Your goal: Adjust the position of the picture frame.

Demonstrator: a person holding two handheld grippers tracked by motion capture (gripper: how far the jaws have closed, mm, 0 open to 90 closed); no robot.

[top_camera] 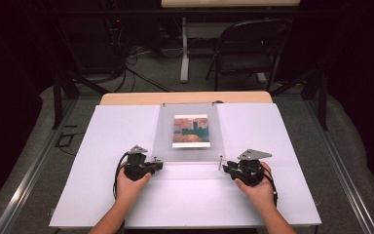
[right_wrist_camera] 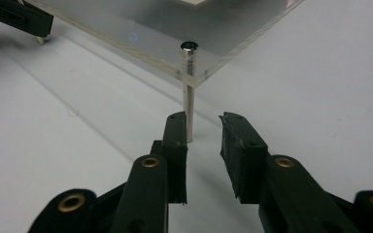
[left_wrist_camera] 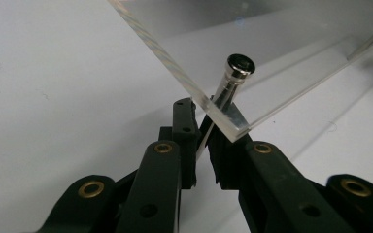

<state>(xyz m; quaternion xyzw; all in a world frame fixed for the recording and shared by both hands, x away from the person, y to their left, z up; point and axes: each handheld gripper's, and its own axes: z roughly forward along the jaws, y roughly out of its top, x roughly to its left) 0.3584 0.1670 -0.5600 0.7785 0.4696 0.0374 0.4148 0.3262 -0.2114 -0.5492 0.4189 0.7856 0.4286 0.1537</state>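
The clear plate (top_camera: 190,132) with a small painting (top_camera: 191,130) on it sits in the middle of the white counter (top_camera: 102,146), raised on thin metal pins. The left hand-held gripper (left_wrist_camera: 202,131) is closed on the pin (left_wrist_camera: 230,80) at the plate's near left corner. The right hand-held gripper (right_wrist_camera: 204,127) is a little open, its pads not touching the other near pin (right_wrist_camera: 189,92), which stands just past its left pad. To do this well, I think each pin should stay straight and be handled slowly, so the plate does not tip. The far pins are too small to make out, and the left pin's bottom end is hidden
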